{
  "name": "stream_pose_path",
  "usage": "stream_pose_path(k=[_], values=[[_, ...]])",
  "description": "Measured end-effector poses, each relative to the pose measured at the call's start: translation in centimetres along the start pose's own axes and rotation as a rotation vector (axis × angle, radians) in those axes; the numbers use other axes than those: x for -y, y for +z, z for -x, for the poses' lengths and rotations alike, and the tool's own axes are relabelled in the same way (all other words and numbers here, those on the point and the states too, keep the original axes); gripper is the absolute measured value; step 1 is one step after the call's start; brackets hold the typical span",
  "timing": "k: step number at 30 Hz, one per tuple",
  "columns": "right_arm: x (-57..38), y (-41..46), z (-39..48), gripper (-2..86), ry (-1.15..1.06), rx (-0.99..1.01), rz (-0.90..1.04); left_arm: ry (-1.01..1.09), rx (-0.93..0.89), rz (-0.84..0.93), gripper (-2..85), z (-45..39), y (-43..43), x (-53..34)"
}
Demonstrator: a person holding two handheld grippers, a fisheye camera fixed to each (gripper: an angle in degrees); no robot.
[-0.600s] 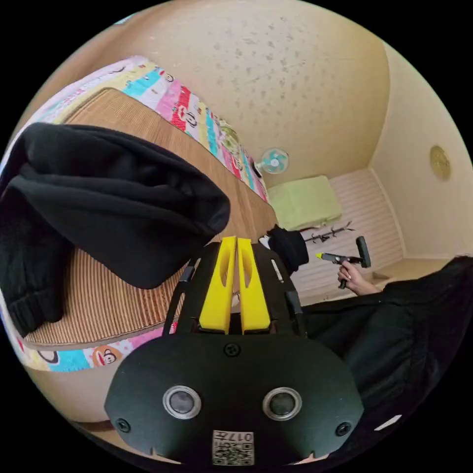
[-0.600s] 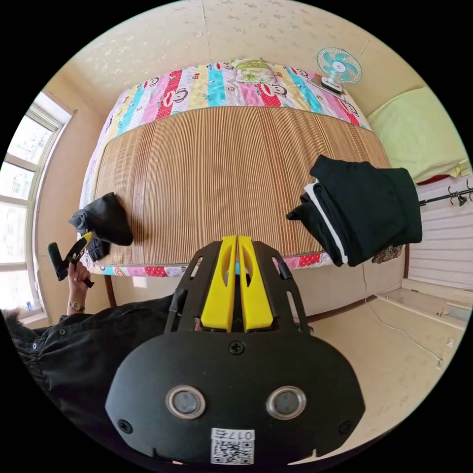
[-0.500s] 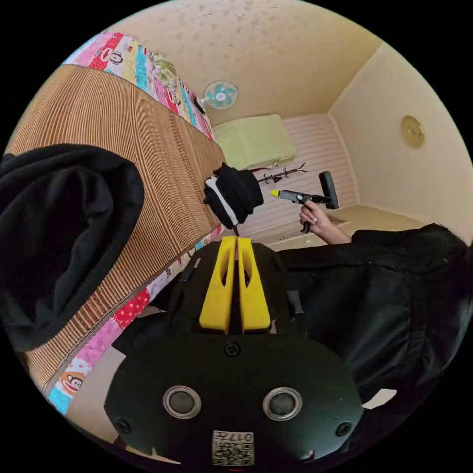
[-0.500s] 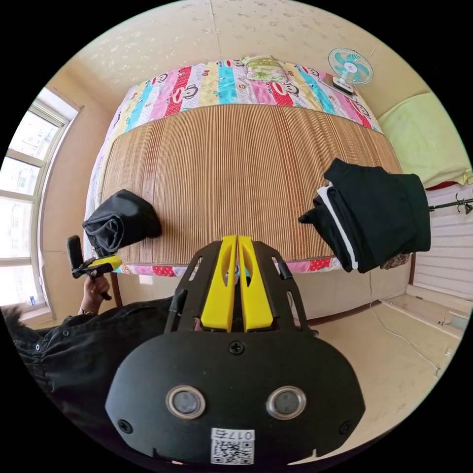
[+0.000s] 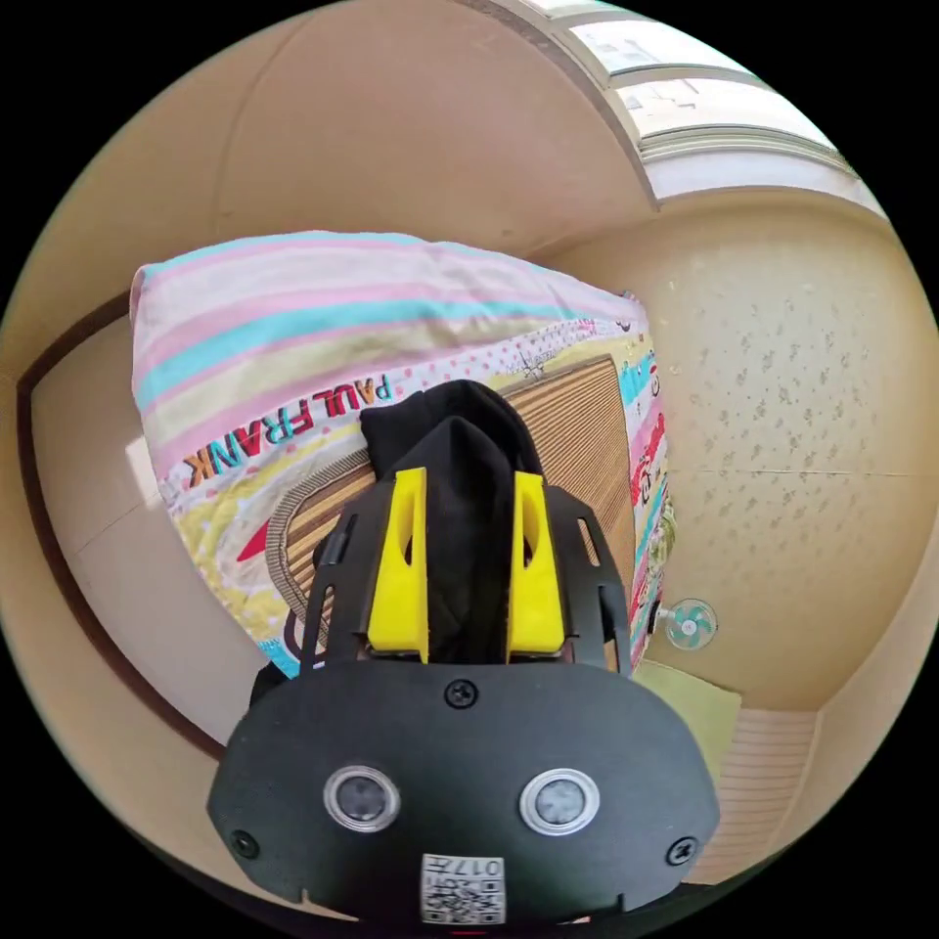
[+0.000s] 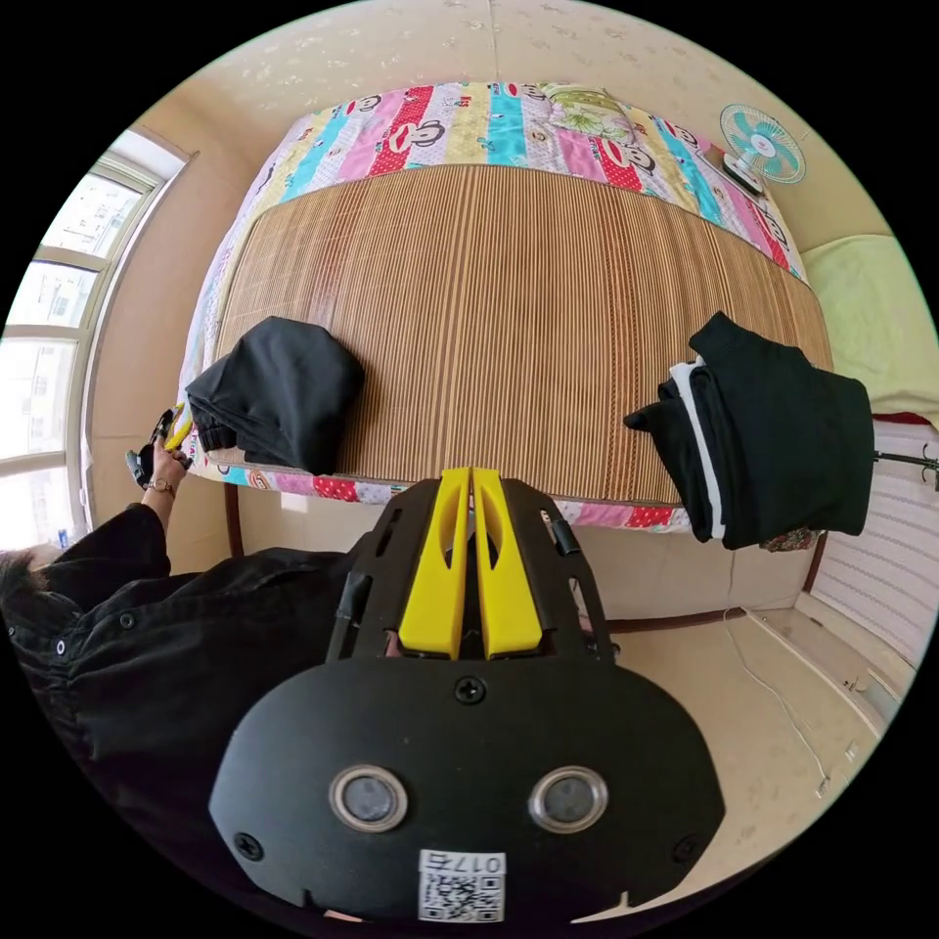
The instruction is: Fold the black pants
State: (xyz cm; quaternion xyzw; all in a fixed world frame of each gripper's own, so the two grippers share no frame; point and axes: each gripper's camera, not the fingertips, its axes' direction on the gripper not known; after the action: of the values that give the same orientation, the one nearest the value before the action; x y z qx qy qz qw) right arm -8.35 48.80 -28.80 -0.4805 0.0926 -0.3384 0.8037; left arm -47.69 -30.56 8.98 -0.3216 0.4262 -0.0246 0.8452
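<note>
1. Left gripper (image 5: 468, 558), left gripper view: the 2 yellow jaws stand apart with black cloth filling the gap between them. Spread wide, around the cloth; whether both jaws press on it I cannot tell.
2. That cloth is the black pants (image 5: 460, 460), a bunched heap lying at the near corner of the bamboo mat (image 5: 577, 430), close to the bed's edge.
3. Right gripper view: the same black pants (image 6: 279, 391) sit at the mat's left front corner, partly over the striped cartoon-print sheet (image 6: 509, 117). The left gripper (image 6: 164, 440) shows there small, held in a hand (image 6: 161, 474) just beside the heap; its jaw detail is too small to read.
4. Right gripper (image 6: 469, 548): jaws clenched together, nothing between them, held in the air in front of the bed's front edge, well apart from the pants.
5. A second pile of folded dark clothes (image 6: 773, 430) with a white stripe lies at the mat's right front corner, overhanging the edge.
6. A teal fan (image 6: 763, 147) stands past the bed's far right corner. A window (image 6: 49, 323) lies to the left. The person's black sleeve (image 6: 147, 646) fills the lower left.
</note>
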Motion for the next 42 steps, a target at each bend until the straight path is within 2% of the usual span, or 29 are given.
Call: stream_pose_path(k=[2, 4, 6, 8, 11, 14, 16, 18, 20, 23, 24, 26, 28, 29, 31, 33, 39, 42], values=[[0.1, 0.1, -0.2, 0.3, -0.002, -0.002, 0.009, -0.139, -0.082, 0.099, 11.1, 1.8, 2.5, 2.4], [0.1, 0.1, -0.7, 0.3, -0.001, 0.000, 0.004, -0.253, -0.355, 0.099, 6.4, 3.2, 4.0, 3.0], [0.1, 0.2, -1.2, 0.3, 0.007, 0.012, 0.001, -0.230, -0.546, 0.123, 4.5, 2.8, 5.2, 2.8], [0.1, 0.4, -1.7, 0.3, 0.010, 0.026, -0.001, -0.180, -0.616, 0.205, 1.7, 1.9, 6.5, 2.5], [0.5, 0.6, -2.9, 0.3, 0.017, 0.036, -0.010, -0.060, -0.626, 0.286, -0.1, -0.5, 7.0, 1.6], [1.1, 0.5, -4.4, 0.3, 0.024, 0.082, -0.044, 0.214, -0.576, 0.468, -0.6, -5.6, 7.4, -0.7], [2.0, 0.7, -5.1, 0.3, -0.030, 0.159, -0.068, 0.486, -0.443, 0.638, -0.8, -9.8, 8.1, -5.3], [3.1, 0.9, -5.1, 0.4, -0.086, 0.190, -0.080, 0.643, -0.328, 0.743, -0.7, -11.5, 8.9, -9.7], [4.6, 1.4, -4.9, 0.6, -0.120, 0.206, -0.075, 0.693, -0.256, 0.821, -0.6, -11.3, 10.0, -13.7], [7.3, 2.2, -3.5, 1.0, -0.204, 0.280, -0.067, 0.551, -0.143, 0.929, 0.1, -7.0, 12.5, -18.0], [8.5, 2.7, -2.4, 1.3, -0.264, 0.330, -0.058, 0.440, -0.126, 0.933, 0.6, -4.5, 13.0, -18.9], [10.3, 3.8, -0.2, 2.0, -0.352, 0.387, -0.024, 0.241, -0.175, 0.911, 2.4, -0.3, 13.2, -19.9], [12.9, 5.7, 4.3, 4.2, -0.482, 0.417, 0.064, -0.002, -0.309, 0.813, 8.4, 5.2, 12.3, -21.3], [13.6, 6.1, 5.8, 5.1, -0.515, 0.411, 0.083, -0.048, -0.338, 0.782, 9.2, 6.3, 12.0, -21.6], [15.7, 7.8, 12.2, 9.0, -0.667, 0.339, 0.128, -0.164, -0.391, 0.656, 12.0, 10.2, 10.5, -22.6], [16.8, 9.3, 17.6, 11.0, -0.796, 0.260, 0.156, -0.183, -0.399, 0.582, 13.7, 11.8, 9.7, -23.2], [17.7, 18.1, 33.6, 14.4, -1.144, -0.056, 0.154, -0.261, -0.436, 0.579, 16.5, 14.8, 13.7, -26.9], [17.4, 25.5, 38.0, 13.9, -1.188, -0.200, 0.261, -0.369, -0.465, 0.525, 14.7, 16.3, 16.8, -29.6]])
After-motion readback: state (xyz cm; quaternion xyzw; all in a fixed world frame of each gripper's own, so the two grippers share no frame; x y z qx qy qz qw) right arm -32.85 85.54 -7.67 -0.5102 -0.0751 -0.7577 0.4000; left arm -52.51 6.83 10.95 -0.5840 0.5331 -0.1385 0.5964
